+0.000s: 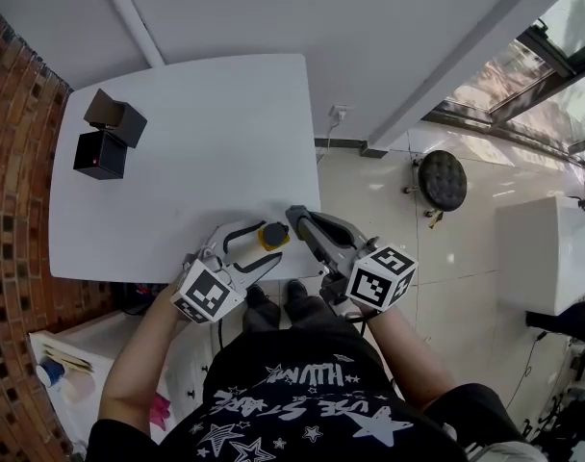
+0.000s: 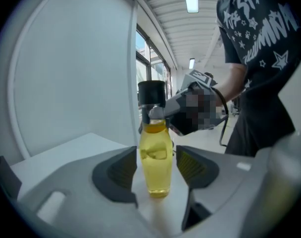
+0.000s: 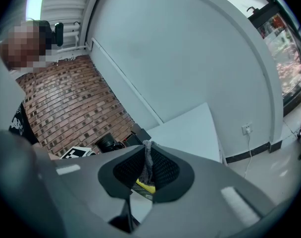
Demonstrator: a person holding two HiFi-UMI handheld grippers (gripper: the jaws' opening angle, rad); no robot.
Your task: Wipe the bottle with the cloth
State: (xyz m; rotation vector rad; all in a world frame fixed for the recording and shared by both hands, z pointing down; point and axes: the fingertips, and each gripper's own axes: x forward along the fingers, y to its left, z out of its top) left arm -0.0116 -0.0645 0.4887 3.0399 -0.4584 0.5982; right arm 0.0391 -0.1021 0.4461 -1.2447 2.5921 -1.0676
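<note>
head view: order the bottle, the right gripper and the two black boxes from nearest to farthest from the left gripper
1. bottle: stands between the open jaws of the left gripper, at the near edge of the table.
2. right gripper: just right of the bottle, pinching the cloth.
3. black boxes: far left side of the table.

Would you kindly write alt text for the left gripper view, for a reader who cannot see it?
A small bottle of yellow liquid with a black cap stands upright on a white table inside the open left claw, whose pads do not touch it. Behind it is a person in a dark star-print shirt.
</note>
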